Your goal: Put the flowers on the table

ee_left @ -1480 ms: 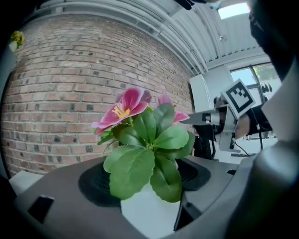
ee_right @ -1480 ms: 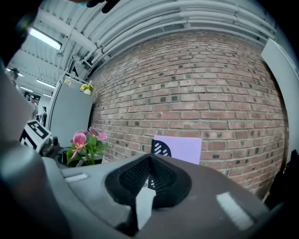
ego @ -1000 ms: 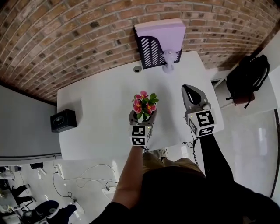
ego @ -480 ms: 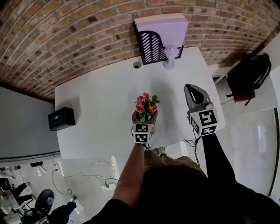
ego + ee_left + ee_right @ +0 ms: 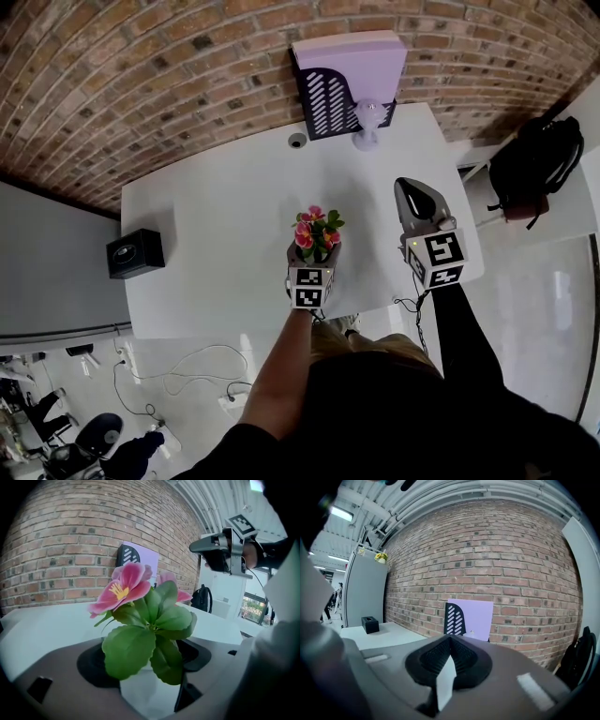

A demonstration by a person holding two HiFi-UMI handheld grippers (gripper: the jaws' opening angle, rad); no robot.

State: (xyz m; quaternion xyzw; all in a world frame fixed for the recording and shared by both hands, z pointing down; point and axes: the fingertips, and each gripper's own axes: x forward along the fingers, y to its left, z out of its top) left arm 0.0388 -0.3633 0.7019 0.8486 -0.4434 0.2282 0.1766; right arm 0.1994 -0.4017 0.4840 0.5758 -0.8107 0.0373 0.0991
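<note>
The left gripper (image 5: 314, 258) pinches the white pot (image 5: 147, 693) of the flowers (image 5: 317, 231). They stand straight up, low over the table (image 5: 216, 216) near its front edge. The table is right below. The right gripper (image 5: 413, 192) is pressed together, empty, farther away.

The left gripper (image 5: 314, 259) clasps the flowers (image 5: 317, 231) between its jaws, with pink blooms and green leaves rising just ahead of its marker cube, over the white table (image 5: 216, 216). Well apart to its right, the right gripper (image 5: 415, 195) hangs with jaws together near the table's edge. Far ahead of both stand a purple holder (image 5: 352, 70) and a clear glass (image 5: 367, 120). A black box (image 5: 136, 253) sits far off to the left gripper's left.
</note>
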